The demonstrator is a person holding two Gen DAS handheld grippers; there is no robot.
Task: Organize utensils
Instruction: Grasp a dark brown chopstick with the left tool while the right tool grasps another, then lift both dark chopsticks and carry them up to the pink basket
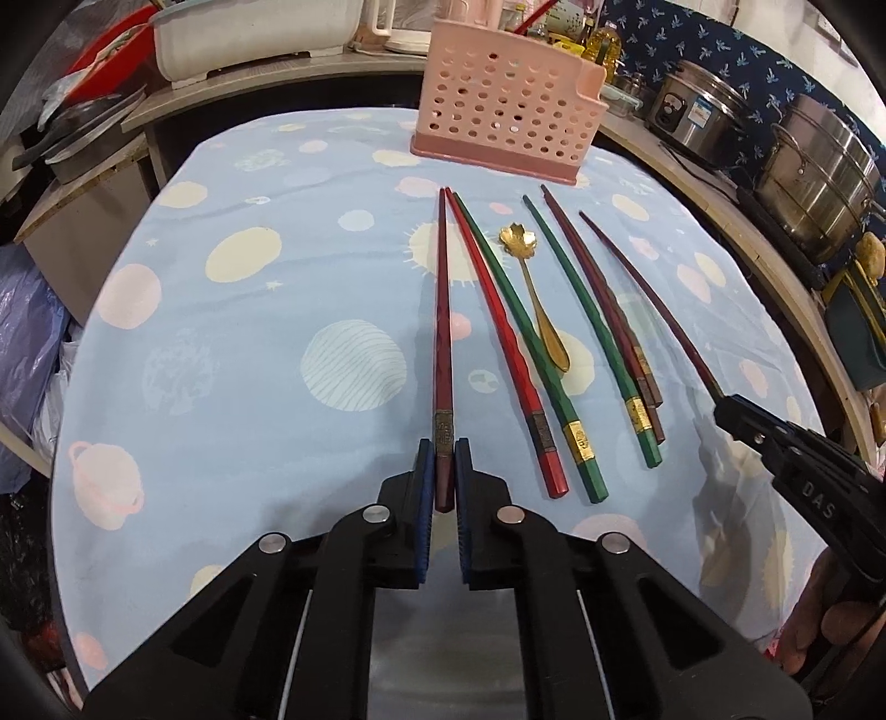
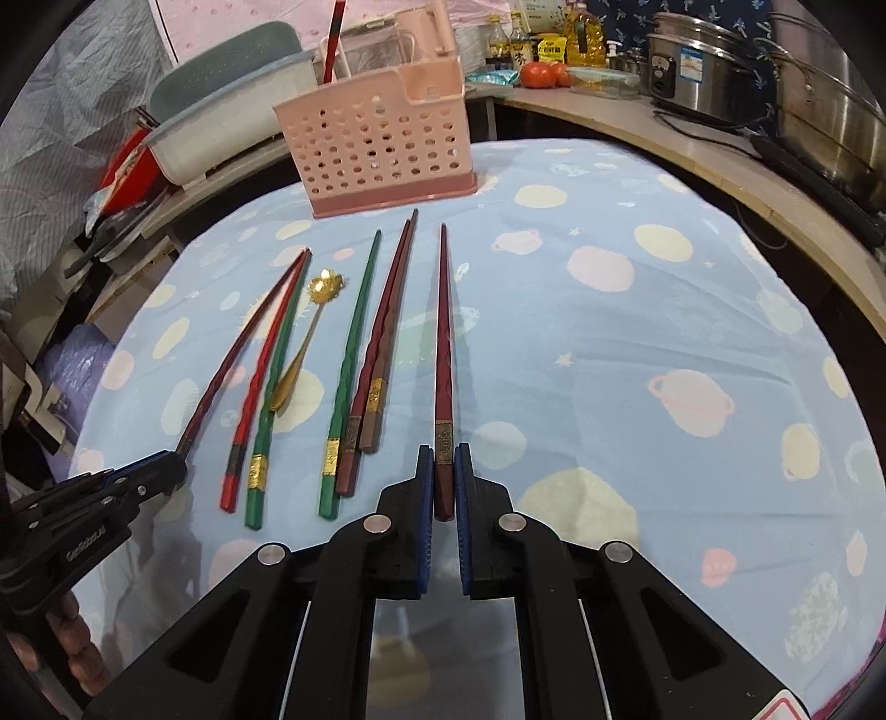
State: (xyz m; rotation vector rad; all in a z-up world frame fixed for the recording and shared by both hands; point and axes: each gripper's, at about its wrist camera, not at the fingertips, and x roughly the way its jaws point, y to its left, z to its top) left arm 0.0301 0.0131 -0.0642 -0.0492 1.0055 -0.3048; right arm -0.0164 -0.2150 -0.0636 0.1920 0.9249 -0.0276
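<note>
Several chopsticks lie in a row on the blue planet-print cloth [image 1: 249,343]. My left gripper [image 1: 443,451] is shut on the thick end of the leftmost dark red chopstick [image 1: 442,332]; it shows at lower left in the right wrist view [image 2: 177,465]. My right gripper [image 2: 443,459] is shut on the rightmost dark red chopstick [image 2: 443,343]; it shows at right in the left wrist view [image 1: 725,407]. Between them lie a red chopstick [image 1: 504,354], green chopsticks [image 1: 587,332], brown chopsticks [image 1: 603,310] and a gold flower spoon [image 1: 534,288]. A pink perforated utensil holder [image 1: 498,105] stands at the table's far edge.
Behind the table runs a counter with a white tub [image 1: 249,39], a rice cooker [image 1: 698,111], steel pots [image 1: 819,171], oil bottles [image 2: 581,33] and tomatoes [image 2: 540,75]. Pans and bags are stacked at the far left [image 1: 72,133].
</note>
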